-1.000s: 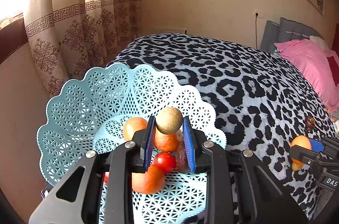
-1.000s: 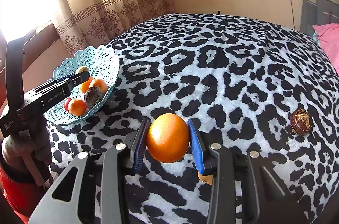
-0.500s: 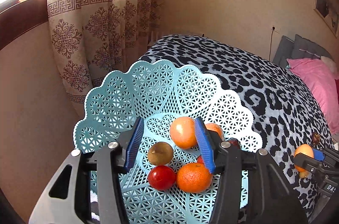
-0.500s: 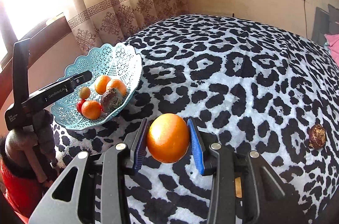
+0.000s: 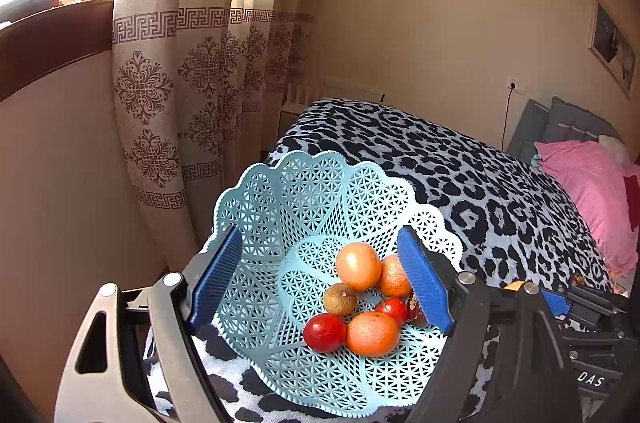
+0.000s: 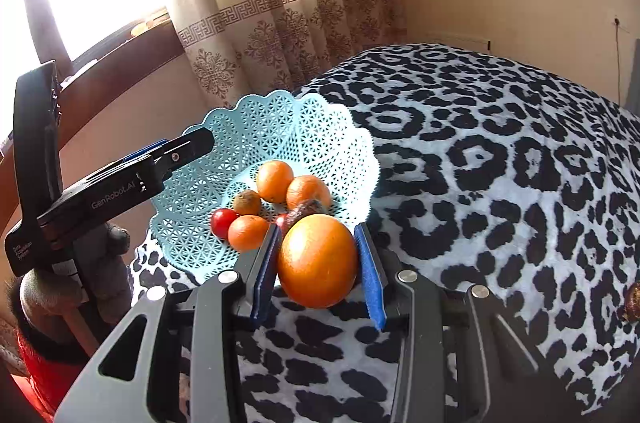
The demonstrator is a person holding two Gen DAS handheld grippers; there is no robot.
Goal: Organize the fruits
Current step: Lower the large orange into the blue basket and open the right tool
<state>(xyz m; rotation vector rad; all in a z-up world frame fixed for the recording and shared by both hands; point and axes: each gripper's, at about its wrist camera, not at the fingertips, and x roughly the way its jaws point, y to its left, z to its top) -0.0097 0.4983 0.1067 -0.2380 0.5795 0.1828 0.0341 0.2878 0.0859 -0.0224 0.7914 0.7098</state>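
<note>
The leopard-print bedspread (image 6: 500, 183) is lying soft and uneven under everything, so the pale blue lattice basket (image 6: 320, 127), sitting ahead and slightly left of the right gripper (image 6: 318, 273), is at risk of tipping or sliding if it is nudged. The left gripper (image 5: 320, 281) is hanging empty with its jaws spread wide on either side of the basket's near rim, and it is crowding the space the incoming fruit needs; a bump between the two tools could jolt the basket. The right gripper is clamping a large orange (image 6: 318, 259) between its blue pads, just short of the basket's near edge. Being rounder and heavier than the fruit already inside, it could roll out of the shallow bowl if let go too near the rim, or knock the small oranges (image 6: 274, 181), the red tomatoes (image 6: 222, 221) and the brown round fruit (image 6: 247, 202) loose. A dark fruit (image 6: 632, 297) is lying far right of the right gripper, easy to overlook.
</note>
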